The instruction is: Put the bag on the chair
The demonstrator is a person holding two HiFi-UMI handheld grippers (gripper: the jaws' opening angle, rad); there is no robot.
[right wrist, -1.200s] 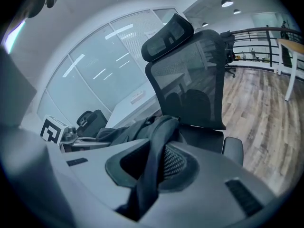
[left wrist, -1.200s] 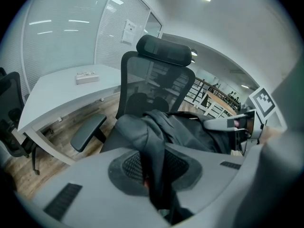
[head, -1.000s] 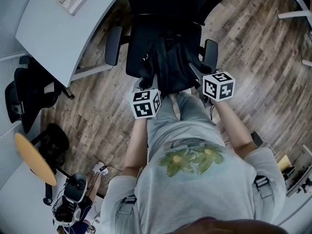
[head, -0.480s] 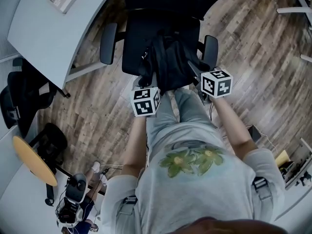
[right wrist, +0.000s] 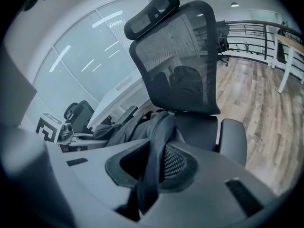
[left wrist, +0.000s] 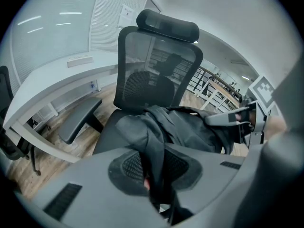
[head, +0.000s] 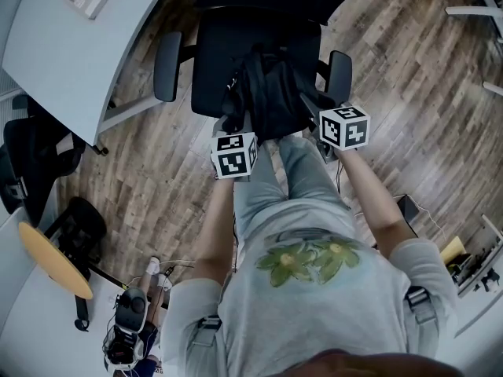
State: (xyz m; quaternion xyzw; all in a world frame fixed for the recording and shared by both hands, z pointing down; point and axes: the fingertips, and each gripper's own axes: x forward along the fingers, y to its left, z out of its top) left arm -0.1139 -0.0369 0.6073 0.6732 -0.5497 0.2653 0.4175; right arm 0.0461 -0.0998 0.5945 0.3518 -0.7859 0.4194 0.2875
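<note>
A black bag (head: 271,96) rests on the front half of the seat of a black mesh-backed office chair (head: 216,61). One bag strap (left wrist: 154,167) runs between the jaws of my left gripper (head: 238,126), which is shut on it at the seat's front left. My right gripper (head: 314,105) is shut on another strap (right wrist: 152,165) at the front right, beside the right armrest (head: 339,67). In the left gripper view, the bag (left wrist: 190,127) lies slumped below the backrest (left wrist: 156,65). The right gripper (left wrist: 232,119) shows beyond the bag.
A white curved desk (head: 63,45) stands left of the chair, close to its left armrest (head: 167,65). Another black chair (head: 31,159), a round yellow tabletop (head: 49,261) and a device with cables (head: 130,332) sit at the left. White furniture legs (head: 471,14) are at far right.
Both grippers have edged a little toward the chair, carrying the straps with them. The bag lies slightly further onto the seat. The grips are unchanged.
</note>
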